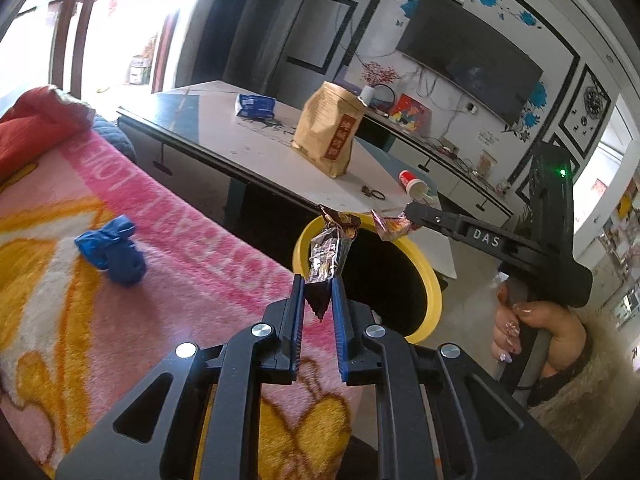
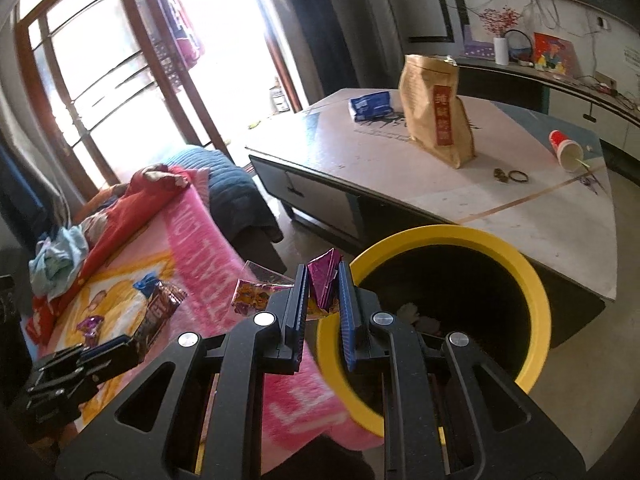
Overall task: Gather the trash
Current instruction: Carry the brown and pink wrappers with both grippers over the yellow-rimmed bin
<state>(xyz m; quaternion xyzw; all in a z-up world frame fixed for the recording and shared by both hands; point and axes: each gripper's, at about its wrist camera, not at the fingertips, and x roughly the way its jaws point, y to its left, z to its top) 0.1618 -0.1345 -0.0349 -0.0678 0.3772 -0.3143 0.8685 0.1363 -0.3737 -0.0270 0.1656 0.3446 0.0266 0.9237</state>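
- The left hand-held gripper is clamped on a crinkled brown and silver snack wrapper, which sticks up from between its blue pads, in front of the near rim of the bin.
- The right hand-held gripper is closed on a shiny magenta wrapper, just beside the left rim of the bin.
- The yellow-rimmed black bin stands on the floor between the pink blanket and the worktop; some pale scraps lie inside it.
- A crumpled blue glove lies on the blanket.
- On the worktop stand a brown paper bag and a blue packet, with a red paper cup lying on its side.
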